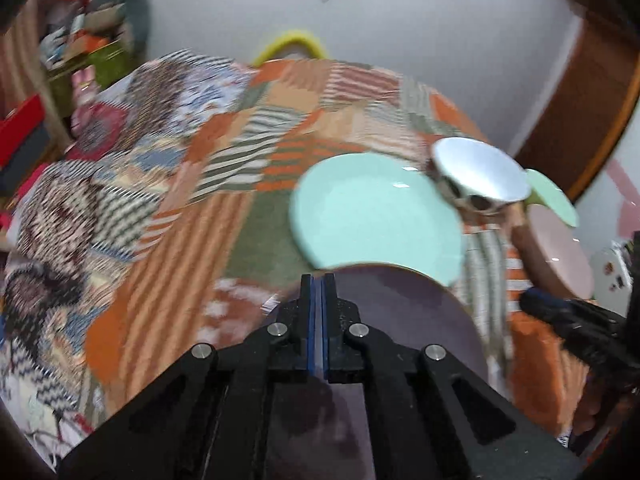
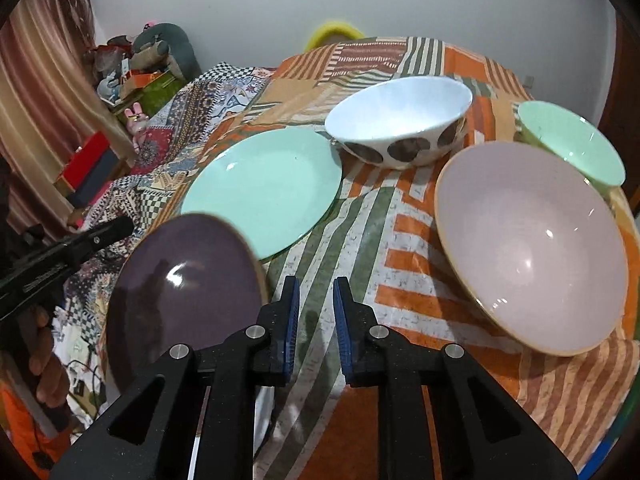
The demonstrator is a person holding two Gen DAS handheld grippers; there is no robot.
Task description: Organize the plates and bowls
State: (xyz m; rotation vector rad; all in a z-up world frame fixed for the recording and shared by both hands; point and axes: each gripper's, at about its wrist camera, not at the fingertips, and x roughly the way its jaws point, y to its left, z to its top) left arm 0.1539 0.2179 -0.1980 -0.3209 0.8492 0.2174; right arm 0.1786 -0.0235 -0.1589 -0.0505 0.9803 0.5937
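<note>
My left gripper (image 1: 318,280) is shut on the rim of a dark purple plate (image 1: 400,320), which it holds lifted and tilted; the plate also shows in the right wrist view (image 2: 184,280), with the left gripper (image 2: 100,236) at its left edge. A mint green plate (image 2: 264,192) lies flat on the table, also in the left wrist view (image 1: 376,220). A white bowl with brown spots (image 2: 400,124) stands behind it. A large pale pink bowl (image 2: 528,248) and a small mint bowl (image 2: 572,140) sit at the right. My right gripper (image 2: 316,292) is open and empty over the cloth.
The round table carries a striped orange, green and white patchwork cloth (image 2: 360,240). A quilt-covered bed (image 2: 180,120) lies to the left, with boxes and soft toys (image 2: 140,68) by the curtain. A yellow chair back (image 2: 334,32) stands behind the table.
</note>
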